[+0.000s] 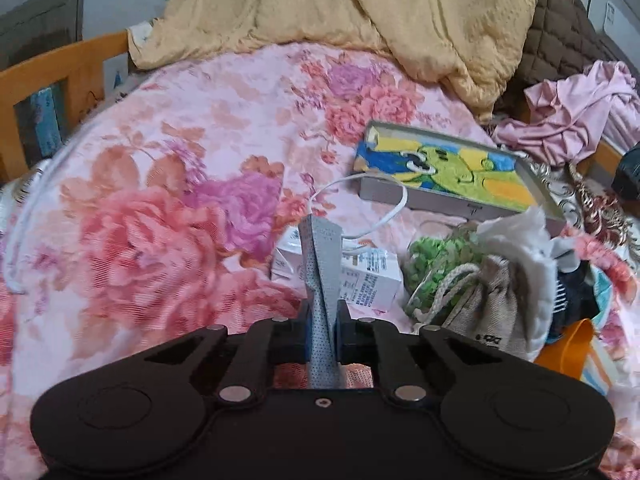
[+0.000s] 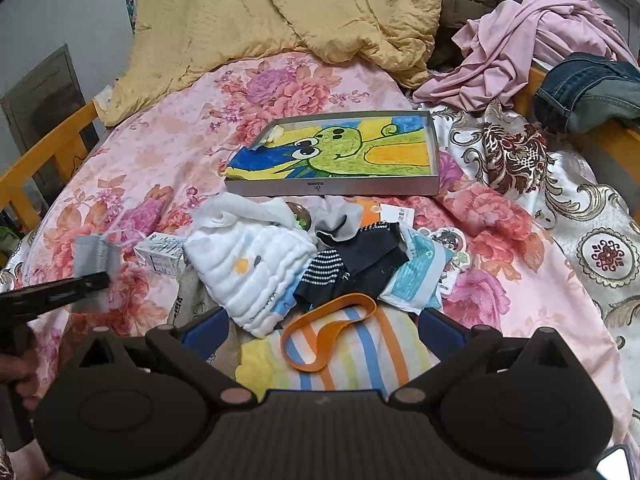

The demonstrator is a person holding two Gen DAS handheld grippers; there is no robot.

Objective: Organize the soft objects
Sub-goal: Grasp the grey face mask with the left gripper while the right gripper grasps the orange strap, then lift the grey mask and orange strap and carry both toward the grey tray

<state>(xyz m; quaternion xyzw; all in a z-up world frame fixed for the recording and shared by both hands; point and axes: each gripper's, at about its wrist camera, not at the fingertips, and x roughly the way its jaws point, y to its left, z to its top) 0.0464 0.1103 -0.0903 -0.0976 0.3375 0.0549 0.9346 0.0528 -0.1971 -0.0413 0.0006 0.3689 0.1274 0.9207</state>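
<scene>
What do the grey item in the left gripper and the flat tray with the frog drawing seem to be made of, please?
The grey dotted face mask looks like thin non-woven fabric: embossed dots, limp folds, white ear loop. The shallow silver-grey tray looks like matte metal or coated card: straight, thin walls; which one is unclear.

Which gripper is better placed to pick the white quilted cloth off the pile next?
The right gripper. Its jaws are open and empty, and the white quilted cloth lies just ahead of its left finger. The left gripper is shut on a grey face mask, so it is occupied.
</scene>
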